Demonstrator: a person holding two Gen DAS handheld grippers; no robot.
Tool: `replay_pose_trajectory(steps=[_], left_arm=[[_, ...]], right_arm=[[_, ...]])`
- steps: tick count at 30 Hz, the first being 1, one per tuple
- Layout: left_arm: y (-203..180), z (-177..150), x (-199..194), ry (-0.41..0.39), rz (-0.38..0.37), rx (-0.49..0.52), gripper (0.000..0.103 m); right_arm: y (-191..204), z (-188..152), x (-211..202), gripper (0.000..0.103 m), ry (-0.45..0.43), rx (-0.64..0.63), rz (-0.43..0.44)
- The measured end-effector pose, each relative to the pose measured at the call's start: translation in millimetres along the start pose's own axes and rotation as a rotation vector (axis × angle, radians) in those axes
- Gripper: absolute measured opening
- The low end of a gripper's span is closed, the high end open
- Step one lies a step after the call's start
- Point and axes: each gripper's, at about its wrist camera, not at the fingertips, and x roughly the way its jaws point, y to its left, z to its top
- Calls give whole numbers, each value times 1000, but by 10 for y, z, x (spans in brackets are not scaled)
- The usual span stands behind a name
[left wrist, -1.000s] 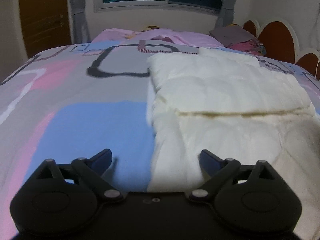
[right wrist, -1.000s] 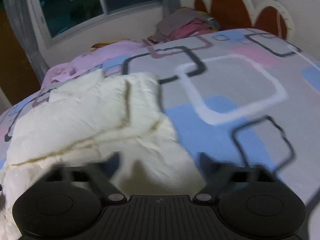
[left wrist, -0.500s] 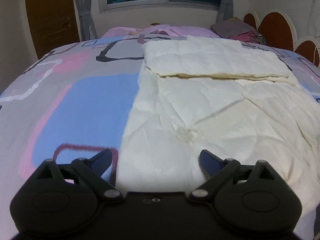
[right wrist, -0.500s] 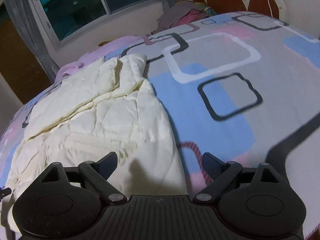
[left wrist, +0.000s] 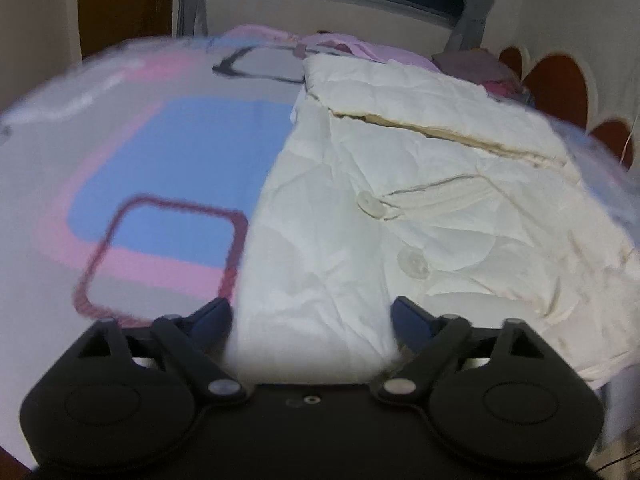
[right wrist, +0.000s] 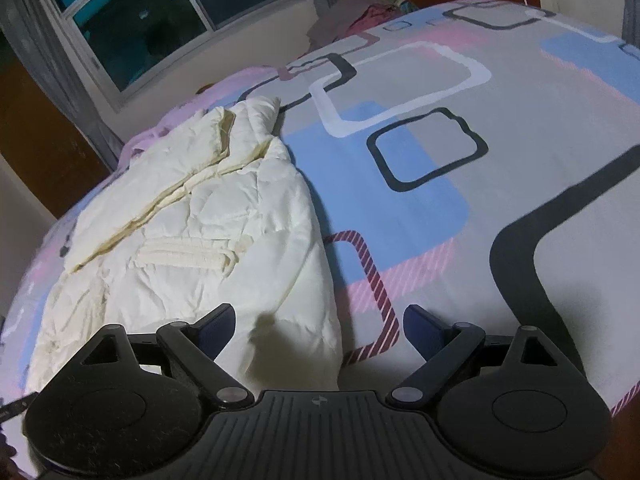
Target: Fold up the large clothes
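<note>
A large cream padded jacket (left wrist: 400,200) lies spread on the bed, its far part folded over onto itself, two round buttons showing near the middle. It also shows in the right wrist view (right wrist: 200,232), with a ribbed cuff on top. My left gripper (left wrist: 312,320) is open and empty, held above the jacket's near left edge. My right gripper (right wrist: 318,324) is open and empty, held above the jacket's near right corner.
The bed cover (right wrist: 460,160) has blue, pink and grey blocks with dark outlines. A pile of clothes (right wrist: 360,16) lies at the far side by the headboard (left wrist: 560,80). A pink cloth (left wrist: 360,46) lies beyond the jacket. A window (right wrist: 160,20) is on the far wall.
Both grippers have drawn back toward the near edge of the bed, so more of the jacket and cover shows. Both stay open and empty.
</note>
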Motion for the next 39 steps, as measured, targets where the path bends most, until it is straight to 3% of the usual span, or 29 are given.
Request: replay_pose_trajectory(steps=[4,7,9,10,11,12,19,20,21,22,23,26,28,30,31,35,39], left_arm=[[51,-20,-28,7,-35,-20,69],[75,-30,-14,50,-111,-23,78],[102,-58,-10,63,-133,-27,79],[116,-68,-13,65,-144,-32,79],[139,-74,-11,69,-159,-42,78],[168,-73,-8,71,-173,-56,77],[246,46,117,83,-246,-86,68],[252,56,136,81,-256,-92,61],[247,62,140,80,-261,-95,37],[263,61,130,76,-276,-102,15],[300,57,70,44,-321,-135,8],[336,60,-174,-84,-343,-153,7],[340,37,-104,-55,-312,-151,7],[333,-28,121,35,-251,-155,8],[352,-56,167,36,-256,-188,8],[429,-54,9,-50,-316,-311,7],[457,95,-204,-139,-360,-372,7]], right_arm=[[-127,-4,12,79,12,79,44],[-179,-57,67,78,50,118,96],[-163,-140,104,78,85,116,126],[-146,-184,119,73,99,110,142],[-125,-229,134,60,114,103,166],[-105,-265,149,57,125,101,186],[-103,-153,275,56,100,97,198],[-111,-144,316,56,109,104,207],[-107,-141,336,56,118,101,223],[-85,-129,351,28,140,80,255],[-51,-134,327,16,154,65,284],[-33,-108,128,13,96,55,340],[-46,-122,142,13,89,44,307],[-86,-180,326,13,153,57,260],[-110,-187,368,13,169,85,262],[-185,-69,186,13,111,161,347],[-132,176,1,13,51,179,419]])
